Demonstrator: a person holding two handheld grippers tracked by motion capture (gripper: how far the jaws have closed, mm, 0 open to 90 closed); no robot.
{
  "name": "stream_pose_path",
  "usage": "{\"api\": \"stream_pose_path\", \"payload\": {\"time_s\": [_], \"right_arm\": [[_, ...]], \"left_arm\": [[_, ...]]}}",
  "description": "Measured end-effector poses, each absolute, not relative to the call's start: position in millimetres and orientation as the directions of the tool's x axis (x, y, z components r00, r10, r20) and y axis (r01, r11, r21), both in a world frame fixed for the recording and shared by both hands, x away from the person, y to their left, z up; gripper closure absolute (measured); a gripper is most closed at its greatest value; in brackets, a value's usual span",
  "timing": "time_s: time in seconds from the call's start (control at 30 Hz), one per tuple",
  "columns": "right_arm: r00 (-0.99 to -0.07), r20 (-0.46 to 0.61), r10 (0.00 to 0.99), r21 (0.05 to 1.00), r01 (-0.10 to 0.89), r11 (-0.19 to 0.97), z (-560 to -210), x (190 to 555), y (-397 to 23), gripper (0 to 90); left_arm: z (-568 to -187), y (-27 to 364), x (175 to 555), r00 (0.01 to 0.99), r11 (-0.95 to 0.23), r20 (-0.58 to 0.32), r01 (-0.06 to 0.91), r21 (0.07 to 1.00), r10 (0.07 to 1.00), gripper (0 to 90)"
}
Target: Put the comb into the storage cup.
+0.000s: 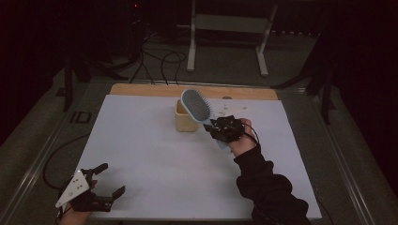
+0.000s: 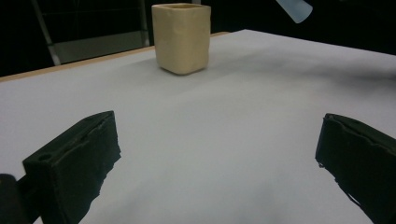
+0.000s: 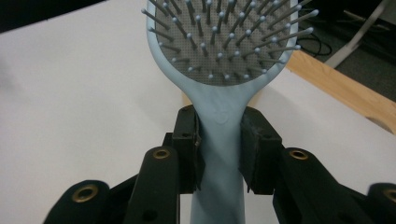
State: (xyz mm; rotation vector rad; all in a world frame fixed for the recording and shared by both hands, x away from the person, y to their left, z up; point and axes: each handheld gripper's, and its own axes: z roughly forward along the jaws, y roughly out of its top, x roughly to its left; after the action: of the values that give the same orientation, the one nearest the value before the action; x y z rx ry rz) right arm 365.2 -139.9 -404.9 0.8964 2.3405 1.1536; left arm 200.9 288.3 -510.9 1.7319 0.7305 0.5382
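Hairbrush (image 1: 196,106) sits clamped by its pale blue handle in my right fingers (image 3: 219,140), lifted off the bench (image 1: 155,154) with its bristled head beside and just above the cream cup (image 1: 184,121). My left fingers (image 1: 105,180) stand wide apart, empty, low at the bench's near left corner.
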Motion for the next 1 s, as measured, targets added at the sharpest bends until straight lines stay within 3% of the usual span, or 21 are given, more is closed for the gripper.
{"api": "stream_pose_path", "payload": {"time_s": [1.0], "right_arm": [[-0.648, -0.055, 0.760, 0.904, 0.291, 0.314, -381.8, 406.9, -95.2, 70.2]], "left_arm": [[-510.1, 290.5, 199.7, 0.705, -0.172, -0.016, 0.195, 0.966, 0.709, 0.0]]}}
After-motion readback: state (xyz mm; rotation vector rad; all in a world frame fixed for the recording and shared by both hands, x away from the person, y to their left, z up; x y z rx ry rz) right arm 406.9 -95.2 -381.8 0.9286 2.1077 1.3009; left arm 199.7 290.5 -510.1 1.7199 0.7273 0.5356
